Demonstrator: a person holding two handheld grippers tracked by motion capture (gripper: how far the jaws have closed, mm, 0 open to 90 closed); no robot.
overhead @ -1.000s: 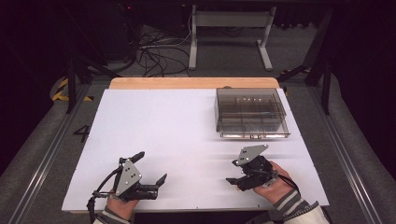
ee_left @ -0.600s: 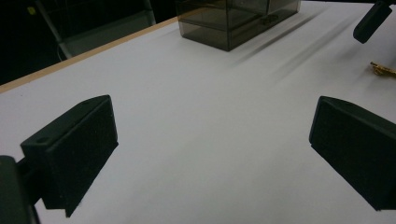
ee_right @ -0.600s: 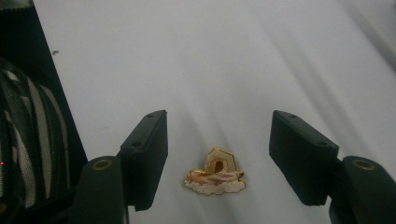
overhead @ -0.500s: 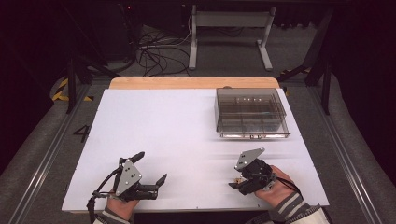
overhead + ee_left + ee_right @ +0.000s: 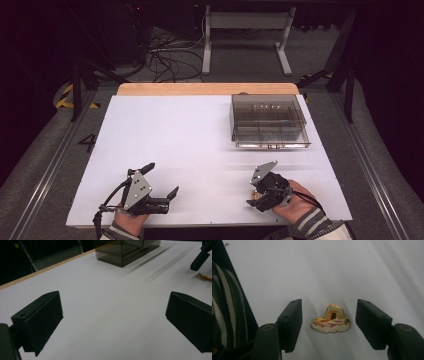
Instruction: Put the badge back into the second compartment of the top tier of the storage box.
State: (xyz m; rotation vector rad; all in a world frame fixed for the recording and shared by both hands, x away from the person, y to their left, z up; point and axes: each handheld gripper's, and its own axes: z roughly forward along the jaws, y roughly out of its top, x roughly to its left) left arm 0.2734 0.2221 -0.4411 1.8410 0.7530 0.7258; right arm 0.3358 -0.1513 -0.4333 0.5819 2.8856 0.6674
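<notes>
i have the right hand-held gripper [image 5: 329, 322] near the front edge of the tabletop [image 5: 200, 135], right of centre, its jaws about half open and straddling a small gold enamel pin [image 5: 331, 319] that lies flat on the white surface, with a gap on each side and neither pad touching it. the left hand-held gripper [image 5: 161, 180] sits toward the front left corner, jaws spread wide with nothing between them. a smoky clear compartment box [image 5: 269, 121] stands near the back right corner, well apart from the pin.
</notes>
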